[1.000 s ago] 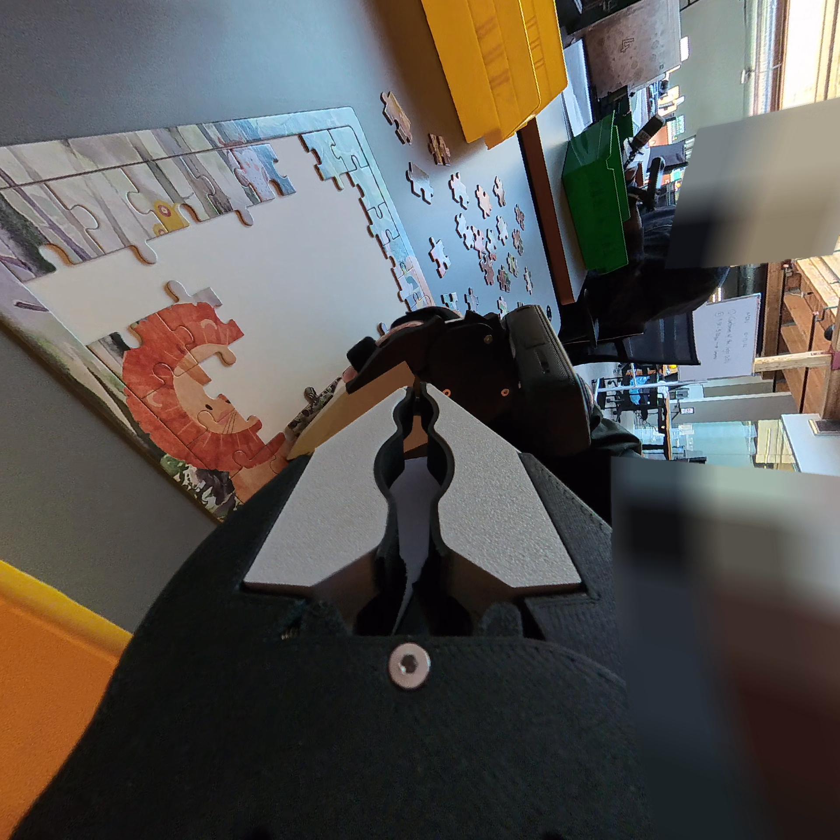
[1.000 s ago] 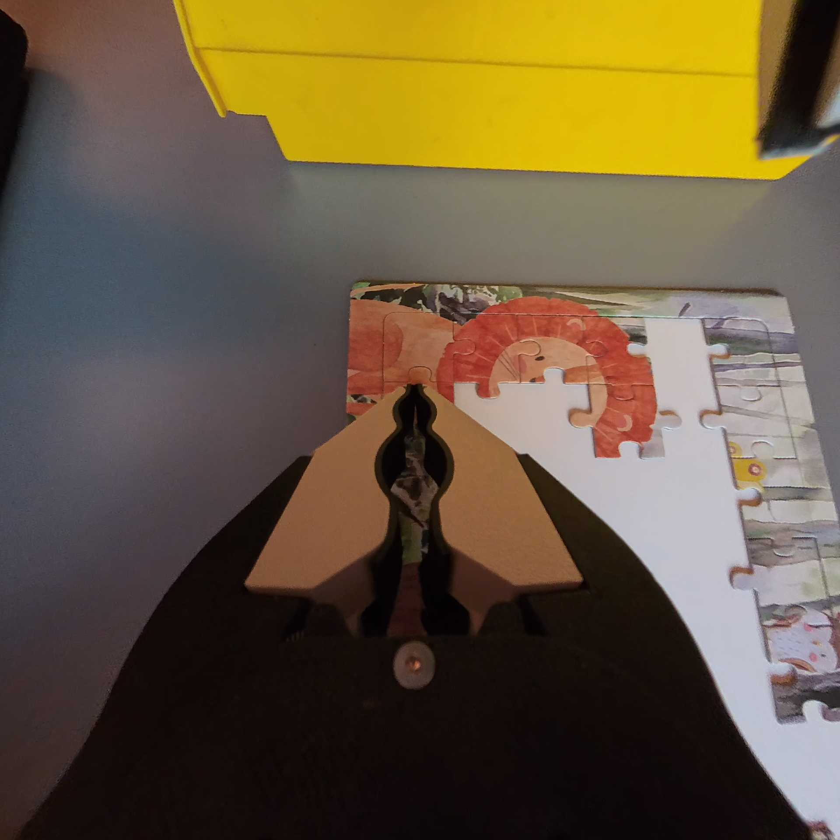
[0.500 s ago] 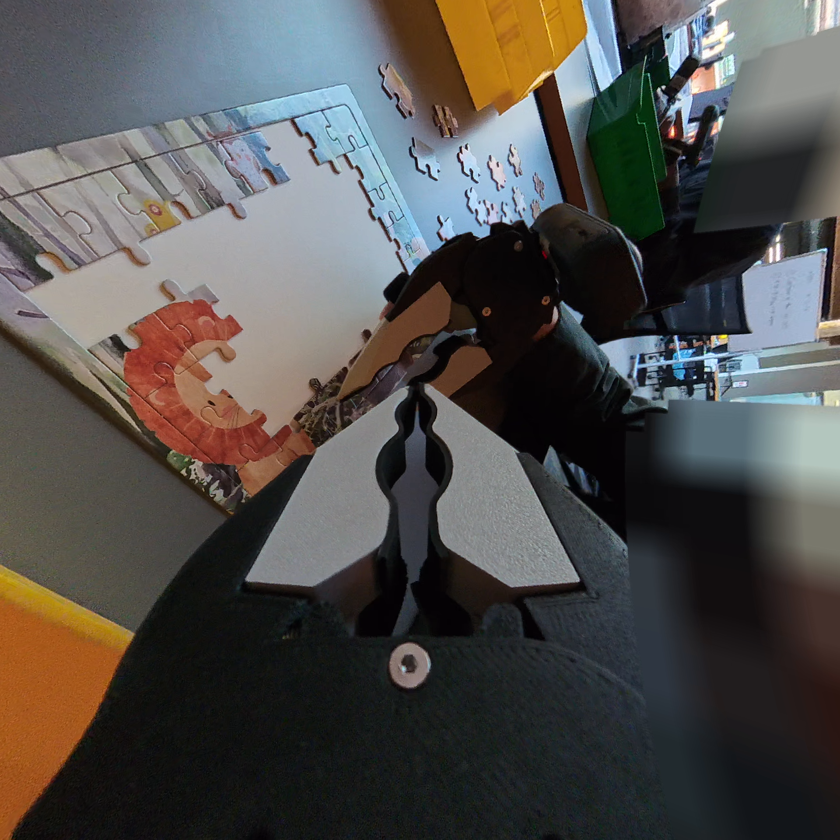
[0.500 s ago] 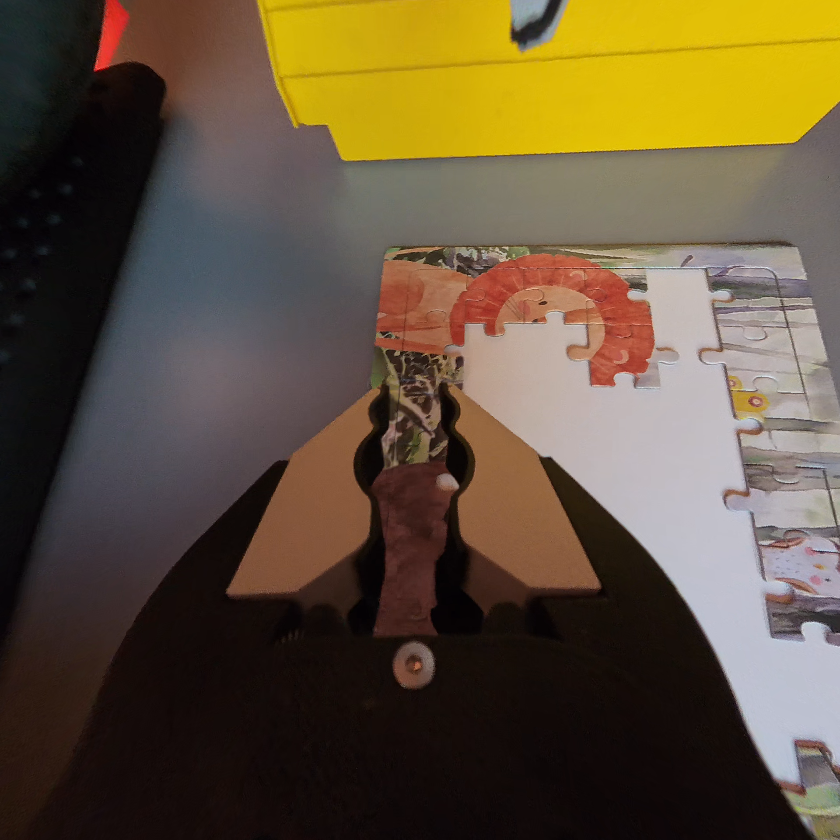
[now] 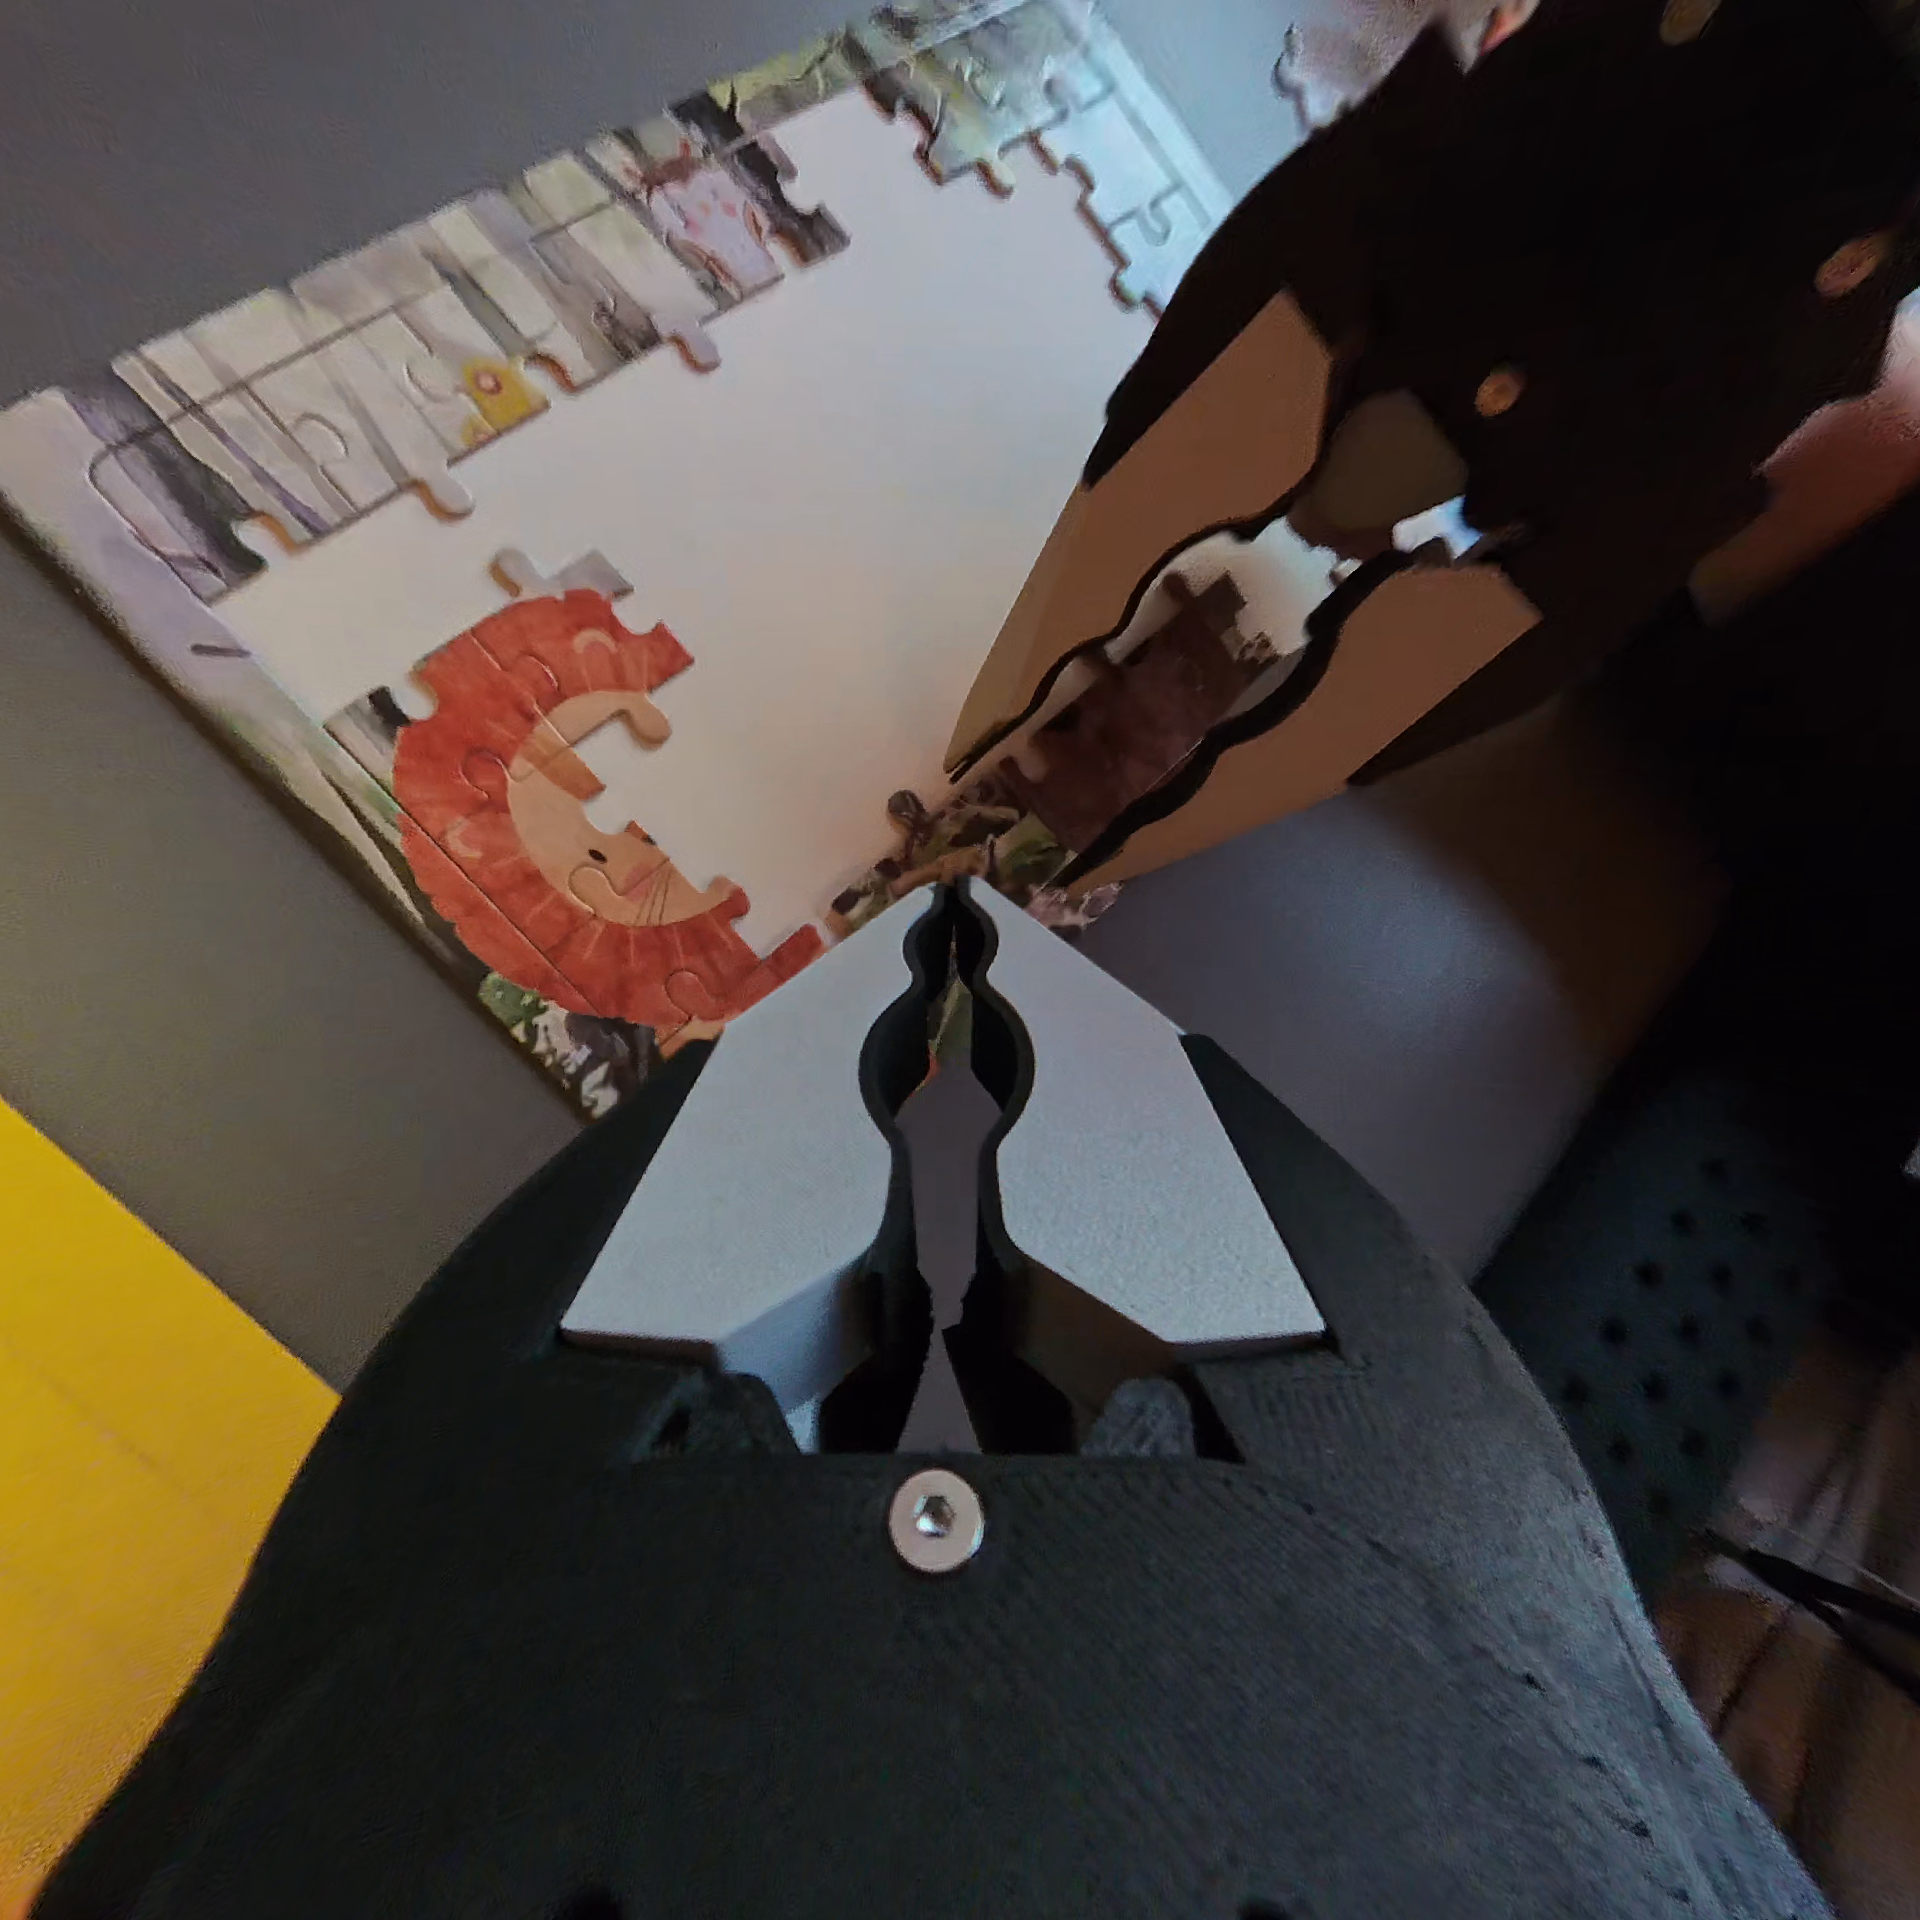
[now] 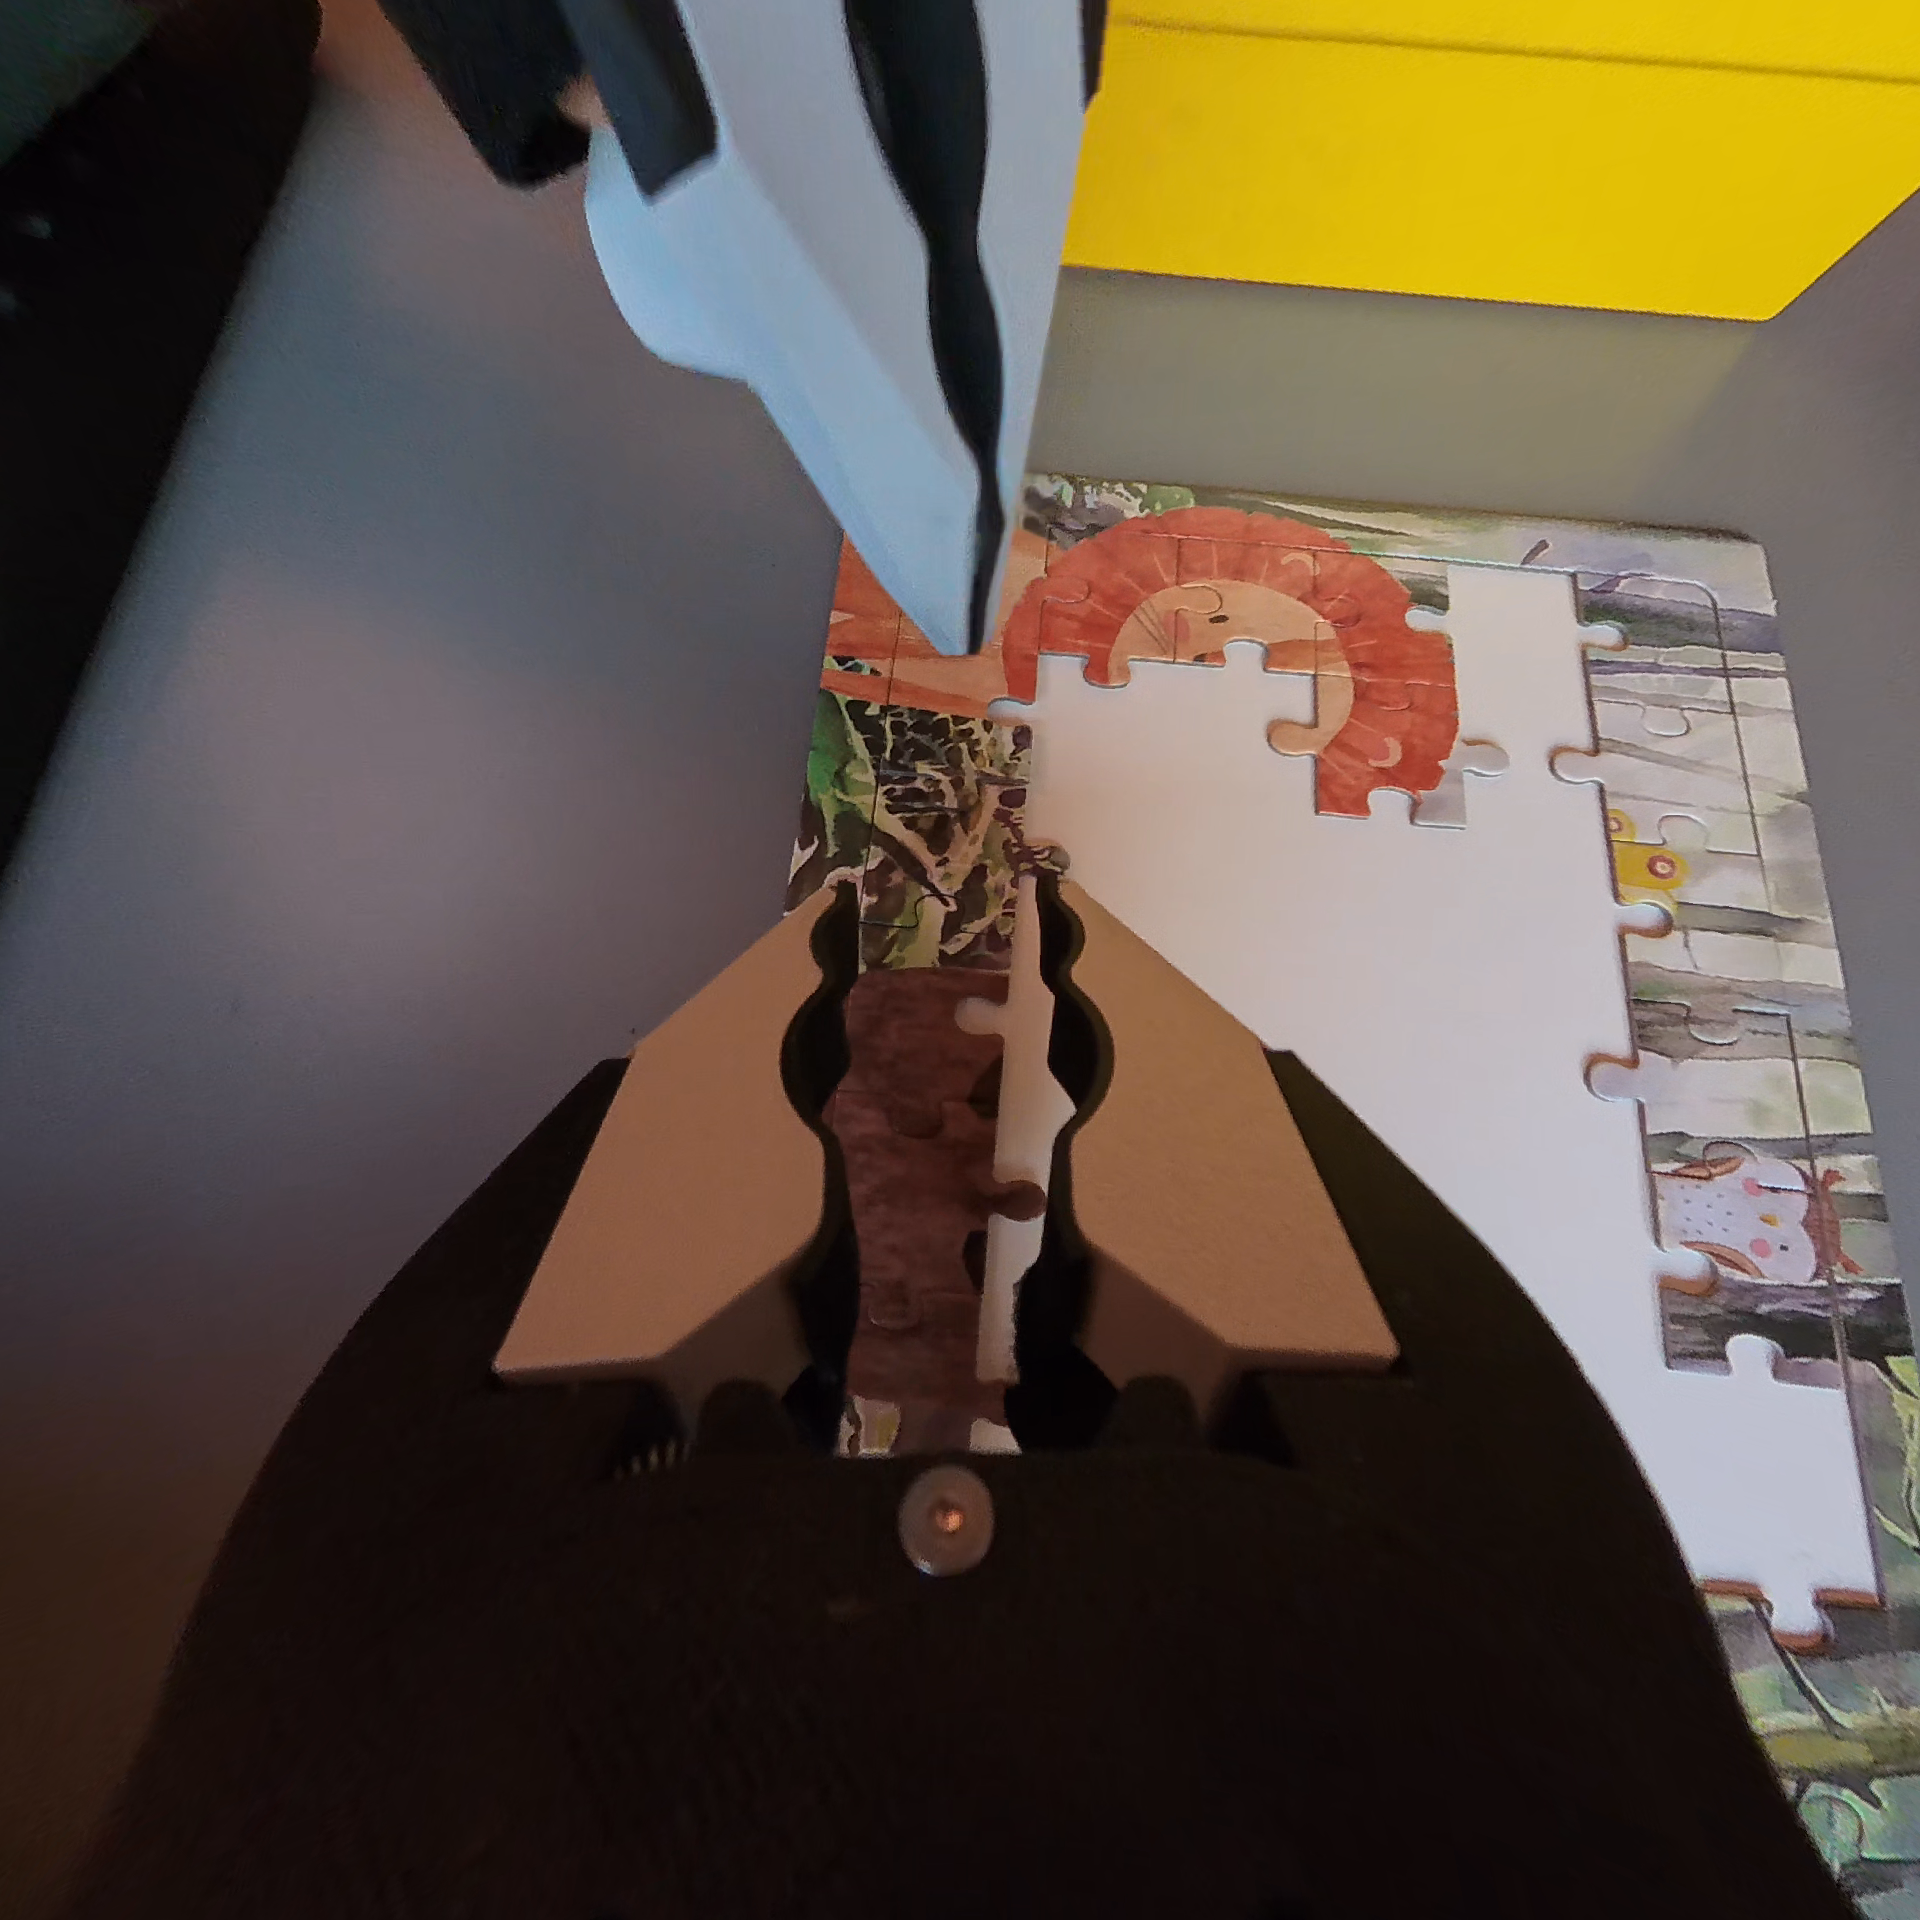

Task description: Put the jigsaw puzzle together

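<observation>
Trouble here would start at the near-left corner of the half-built cardboard jigsaw puzzle [image 6: 1351,935], which lies flat on the grey tabletop [image 6: 416,727] with its white backing bare through the middle and the orange lion-mane pieces [image 6: 1299,644] seated at the far edge. Your left gripper with grey fingers [image 6: 971,634] is clenched on nothing, its tip down at the orange pieces in the far-left corner; press sideways and you could pop those joints or slide the whole board toward the yellow plastic bin [image 6: 1455,156]. Your right gripper with tan fingers [image 6: 945,894] is released, straddling the brown and leafy edge pieces [image 6: 914,1122]; drag it away low and a finger could catch a tab and lift them.
</observation>
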Action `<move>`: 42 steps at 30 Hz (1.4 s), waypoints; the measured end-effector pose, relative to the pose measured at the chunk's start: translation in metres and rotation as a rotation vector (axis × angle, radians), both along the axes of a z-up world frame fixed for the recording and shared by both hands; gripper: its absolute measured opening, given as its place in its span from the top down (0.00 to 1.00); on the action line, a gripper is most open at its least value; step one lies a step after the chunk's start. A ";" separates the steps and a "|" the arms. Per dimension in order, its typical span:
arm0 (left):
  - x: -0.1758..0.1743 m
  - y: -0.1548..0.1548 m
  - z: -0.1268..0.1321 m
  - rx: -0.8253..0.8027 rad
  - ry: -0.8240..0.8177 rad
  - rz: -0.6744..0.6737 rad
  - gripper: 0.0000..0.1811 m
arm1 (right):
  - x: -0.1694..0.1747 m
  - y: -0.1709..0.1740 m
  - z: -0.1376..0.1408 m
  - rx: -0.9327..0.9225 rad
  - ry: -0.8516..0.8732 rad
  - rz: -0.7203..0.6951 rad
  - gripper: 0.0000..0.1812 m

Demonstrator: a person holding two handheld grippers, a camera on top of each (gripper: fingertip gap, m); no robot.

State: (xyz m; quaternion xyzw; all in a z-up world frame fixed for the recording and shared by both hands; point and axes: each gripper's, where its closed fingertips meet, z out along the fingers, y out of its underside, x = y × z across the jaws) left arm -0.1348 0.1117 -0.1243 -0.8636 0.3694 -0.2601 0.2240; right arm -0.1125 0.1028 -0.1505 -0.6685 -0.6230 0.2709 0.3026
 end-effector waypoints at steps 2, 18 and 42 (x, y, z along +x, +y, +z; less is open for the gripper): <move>-0.009 0.000 -0.014 0.051 0.082 0.001 1.00 | 0.001 0.000 -0.001 0.001 -0.012 0.001 0.81; -0.009 -0.009 -0.039 0.136 0.225 -0.059 1.00 | 0.010 -0.002 -0.011 -0.008 -0.090 0.016 0.92; -0.009 -0.009 -0.038 0.072 0.167 -0.030 1.00 | -0.018 0.001 -0.012 -0.063 -0.047 0.023 0.79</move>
